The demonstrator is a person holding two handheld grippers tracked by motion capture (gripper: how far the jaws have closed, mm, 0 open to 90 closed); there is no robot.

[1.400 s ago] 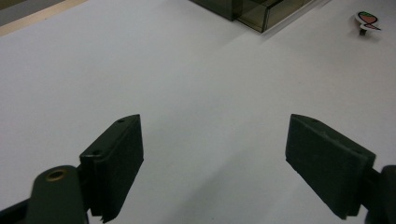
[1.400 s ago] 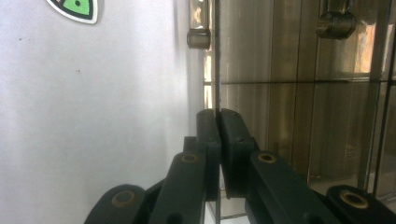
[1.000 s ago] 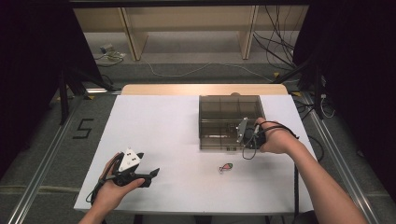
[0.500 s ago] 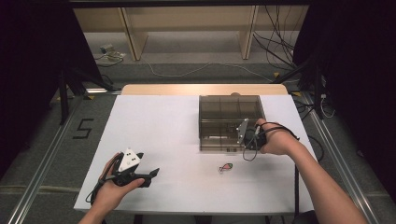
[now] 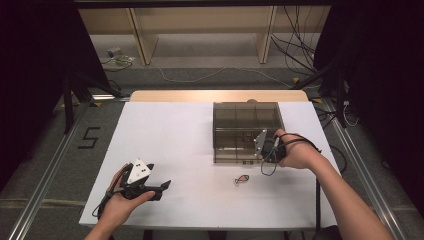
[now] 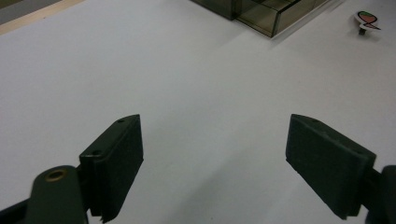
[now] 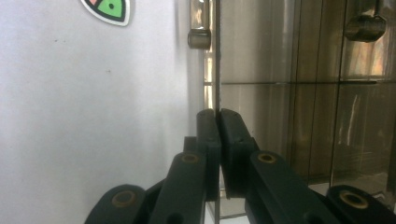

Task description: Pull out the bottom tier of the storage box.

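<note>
High view: a white, matte tabletop (image 5: 180, 145) carries a smoky, see-through plastic box (image 5: 245, 131) with partitioned compartments, standing right of the middle. The right gripper (image 5: 267, 150) sits at the box's near edge. In the right gripper view its jaws are pressed together on a thin, glossy panel, apparently the box's lid or front flap; small latch-like knobs show along that edge. I judge the work to be opening or closing this box, with the panel gripped but not swung far, so most of the move is left. The left gripper (image 5: 150, 187) rests on the tabletop near the front left, well apart from the box, its flat black jaws spread wide with nothing between them. A small fish-shaped sticker (image 5: 242, 179), pink and green, lies flat just in front of the box.
</note>
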